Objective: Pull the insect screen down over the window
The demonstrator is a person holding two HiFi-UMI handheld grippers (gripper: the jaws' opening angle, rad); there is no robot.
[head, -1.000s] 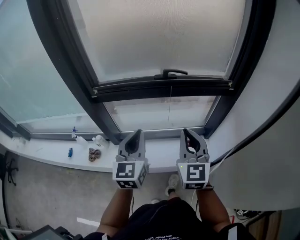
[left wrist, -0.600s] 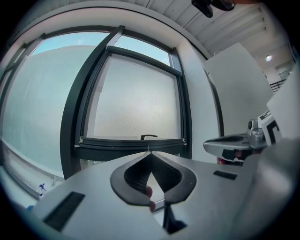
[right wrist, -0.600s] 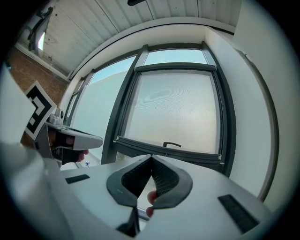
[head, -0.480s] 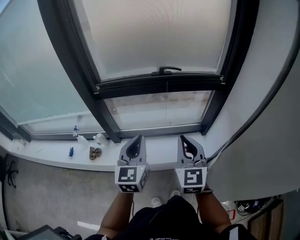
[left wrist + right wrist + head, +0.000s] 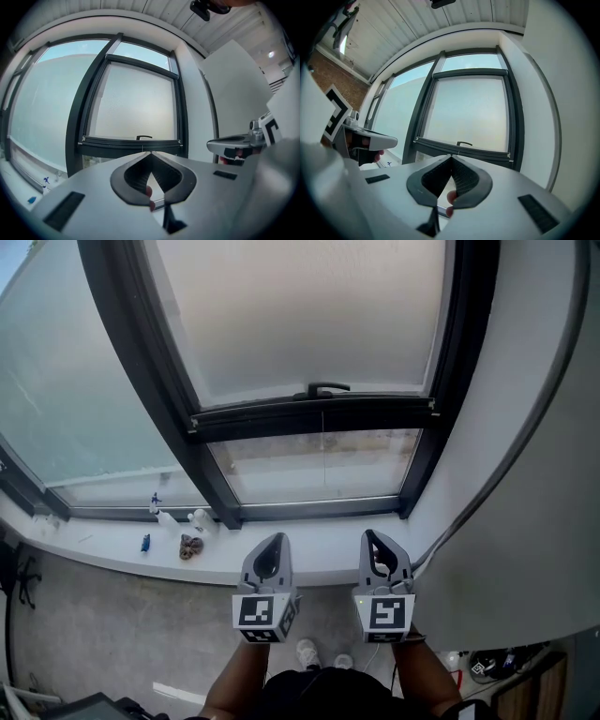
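The left gripper (image 5: 274, 542), jaws pressed together on nothing, hovers over the sill (image 5: 112, 557) below the insect screen (image 5: 300, 315), whose handled bottom bar (image 5: 314, 415) stops above the lowest pane, beside the equally closed, empty right gripper (image 5: 376, 538).

The right tool (image 5: 450, 157), jaws together, faces the partly lowered insect screen (image 5: 468, 112).

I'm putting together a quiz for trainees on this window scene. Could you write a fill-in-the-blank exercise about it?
The left claw and right claw are both ____, holding nothing. The insect screen covers only the window's ____ part. Its black handle is touched by ____ claw. Small items stand on the sill to the claws' ____.
Missing: shut; upper; neither; left.
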